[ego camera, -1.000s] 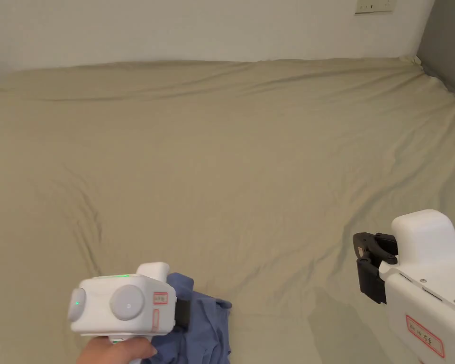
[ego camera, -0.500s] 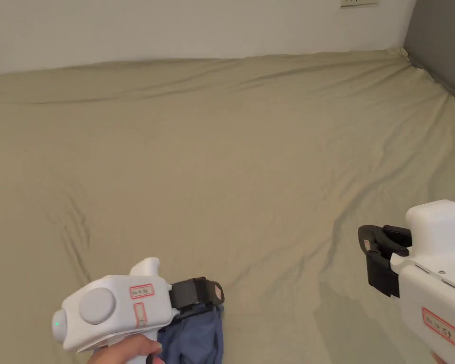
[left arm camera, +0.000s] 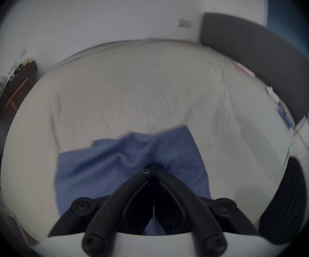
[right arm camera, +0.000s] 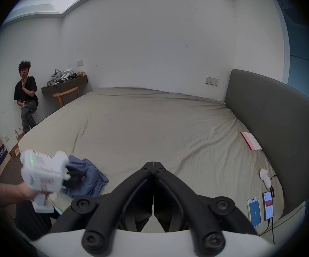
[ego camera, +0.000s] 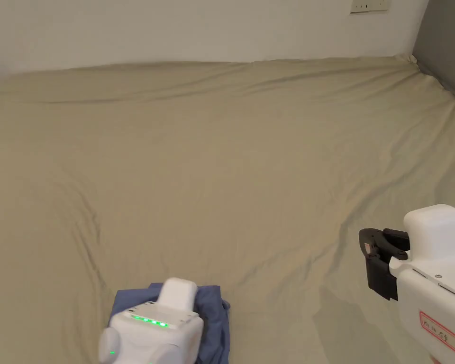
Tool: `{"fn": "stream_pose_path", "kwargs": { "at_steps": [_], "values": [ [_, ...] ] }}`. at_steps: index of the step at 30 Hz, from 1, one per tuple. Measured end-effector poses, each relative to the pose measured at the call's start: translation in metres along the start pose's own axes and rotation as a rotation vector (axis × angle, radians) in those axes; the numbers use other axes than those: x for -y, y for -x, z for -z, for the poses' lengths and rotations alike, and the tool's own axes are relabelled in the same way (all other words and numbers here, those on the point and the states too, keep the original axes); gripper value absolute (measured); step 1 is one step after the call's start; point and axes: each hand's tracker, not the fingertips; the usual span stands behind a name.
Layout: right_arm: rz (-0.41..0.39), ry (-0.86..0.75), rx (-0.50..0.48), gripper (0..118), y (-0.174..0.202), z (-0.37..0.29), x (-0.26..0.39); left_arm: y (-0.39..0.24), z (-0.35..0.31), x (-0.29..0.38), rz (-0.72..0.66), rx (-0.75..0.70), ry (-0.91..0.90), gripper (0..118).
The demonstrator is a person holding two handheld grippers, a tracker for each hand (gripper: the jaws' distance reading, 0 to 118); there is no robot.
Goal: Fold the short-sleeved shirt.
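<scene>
Blue shirt bunched at near edge of bed, prob. so it can be dragged out flat. Left gripper jaws closed, tips in shirt cloth; looks pinched. Right gripper clenched, empty, hangs above bare sheet, well apart from shirt.

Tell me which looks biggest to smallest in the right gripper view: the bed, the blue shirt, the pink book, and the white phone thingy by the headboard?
1. bed
2. blue shirt
3. pink book
4. white device

The shirt lies bunched and nearer the camera than the book, so their real sizes stay unsure.
</scene>
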Motion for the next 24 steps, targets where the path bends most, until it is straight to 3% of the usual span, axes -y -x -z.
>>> {"fn": "stream_pose_path", "kwargs": {
  "at_steps": [5, 10, 12, 14, 18, 21, 24],
  "values": [
    [-0.005, 0.01, 0.001, 2, 0.001, -0.003, 0.004, -0.057, 0.003, 0.012, 0.249, -0.189, -0.021, 0],
    [-0.018, 0.024, 0.008, 2, 0.005, 0.005, 0.006, -0.096, -0.007, 0.024, 0.379, -0.009, -0.04, 0],
    [-0.023, 0.024, 0.005, 2, 0.009, 0.008, 0.004, -0.096, -0.009, 0.029, 0.329, 0.15, 0.019, 0],
    [-0.024, 0.017, -0.012, 2, 0.012, 0.011, 0.002, -0.085, -0.023, 0.03, 0.25, 0.194, -0.019, 0],
    [-0.045, 0.011, -0.045, 2, 0.028, 0.026, -0.002, -0.025, -0.061, 0.024, 0.06, 0.153, -0.15, 0],
    [-0.066, 0.02, -0.136, 1, 0.051, 0.045, -0.002, 0.033, -0.094, 0.023, -0.078, 0.072, -0.257, 0],
    [-0.104, 0.087, -0.239, 2, 0.084, 0.077, 0.008, 0.085, -0.114, 0.027, -0.131, -0.048, -0.311, 0]
  ]
}}
